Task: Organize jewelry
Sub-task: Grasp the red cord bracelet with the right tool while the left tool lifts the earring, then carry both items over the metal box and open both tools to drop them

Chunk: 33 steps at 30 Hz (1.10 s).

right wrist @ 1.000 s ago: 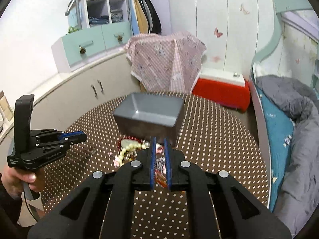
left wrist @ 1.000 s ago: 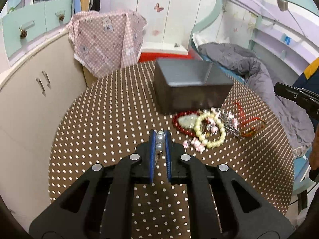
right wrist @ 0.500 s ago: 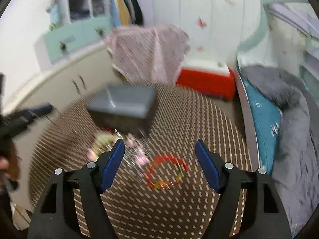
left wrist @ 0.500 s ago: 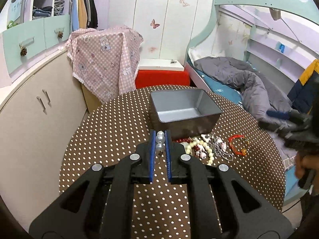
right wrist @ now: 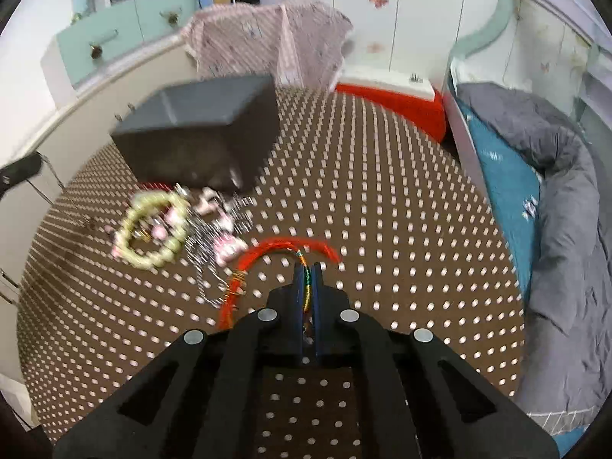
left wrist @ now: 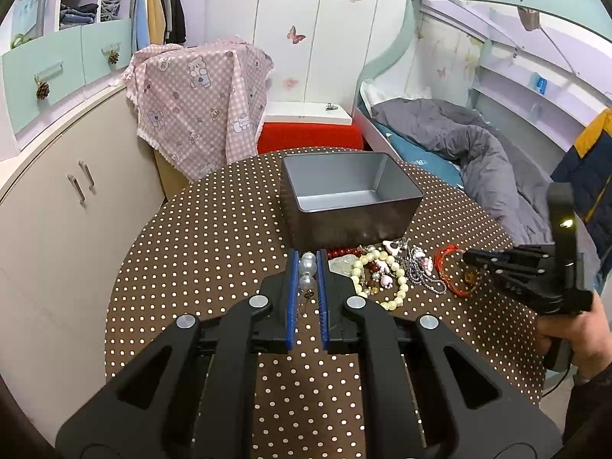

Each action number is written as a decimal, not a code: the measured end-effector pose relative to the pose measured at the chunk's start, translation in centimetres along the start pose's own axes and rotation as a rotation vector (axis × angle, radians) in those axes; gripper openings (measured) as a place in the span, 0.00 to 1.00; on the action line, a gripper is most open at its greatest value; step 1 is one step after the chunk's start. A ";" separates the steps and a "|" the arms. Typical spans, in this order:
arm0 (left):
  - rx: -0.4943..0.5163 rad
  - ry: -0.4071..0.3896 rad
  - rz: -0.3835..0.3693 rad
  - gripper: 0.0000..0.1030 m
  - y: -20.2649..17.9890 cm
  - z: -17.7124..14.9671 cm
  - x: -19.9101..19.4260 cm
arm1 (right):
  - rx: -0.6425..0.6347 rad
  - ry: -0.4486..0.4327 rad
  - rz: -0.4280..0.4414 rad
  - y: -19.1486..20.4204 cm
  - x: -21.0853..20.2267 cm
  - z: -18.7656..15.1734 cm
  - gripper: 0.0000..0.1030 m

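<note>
My left gripper [left wrist: 308, 264] is shut on a pearl earring [left wrist: 308, 271], held above the dotted table in front of an empty grey metal box [left wrist: 350, 195]. A pile of jewelry lies in front of the box: a cream bead bracelet [left wrist: 382, 279], red beads, a silver chain. My right gripper [right wrist: 306, 271] is shut on a red cord bracelet [right wrist: 267, 252] at the pile's right edge; it also shows in the left wrist view [left wrist: 493, 262]. The box [right wrist: 199, 137] and the cream bracelet [right wrist: 151, 235] lie to its left, blurred.
The round table has a brown polka-dot cloth [left wrist: 214, 229]. A white cabinet [left wrist: 57, 199] stands to the left, a pink checked cloth [left wrist: 199, 103] and a red box [left wrist: 310, 135] behind, a bed with a grey duvet [left wrist: 470, 145] to the right.
My right gripper opened, dropped to the red cord bracelet and shut on it. My left gripper rose and pulled back with the pearl earring still in it.
</note>
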State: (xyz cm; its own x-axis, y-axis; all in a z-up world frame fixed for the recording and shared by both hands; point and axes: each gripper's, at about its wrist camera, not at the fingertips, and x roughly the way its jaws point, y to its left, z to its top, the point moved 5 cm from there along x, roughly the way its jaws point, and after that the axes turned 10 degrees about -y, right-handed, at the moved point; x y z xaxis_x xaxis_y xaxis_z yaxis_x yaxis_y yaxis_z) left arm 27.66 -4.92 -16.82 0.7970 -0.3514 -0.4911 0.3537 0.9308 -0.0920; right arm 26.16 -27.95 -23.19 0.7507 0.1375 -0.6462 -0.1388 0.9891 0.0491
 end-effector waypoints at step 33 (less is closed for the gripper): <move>-0.080 -0.093 0.087 0.95 2.1 10.0 5.0 | 0.118 -0.252 0.138 1.0 -1.9 16.1 0.92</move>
State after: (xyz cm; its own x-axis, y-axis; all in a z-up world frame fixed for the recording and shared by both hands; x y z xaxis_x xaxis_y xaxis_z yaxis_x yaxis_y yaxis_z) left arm 37.30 -5.75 -10.78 0.8664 -0.2730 -0.4182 0.2439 0.9620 -0.1227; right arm 34.99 -26.33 -9.70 0.8684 0.2649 -0.4191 -0.1856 0.9575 0.2208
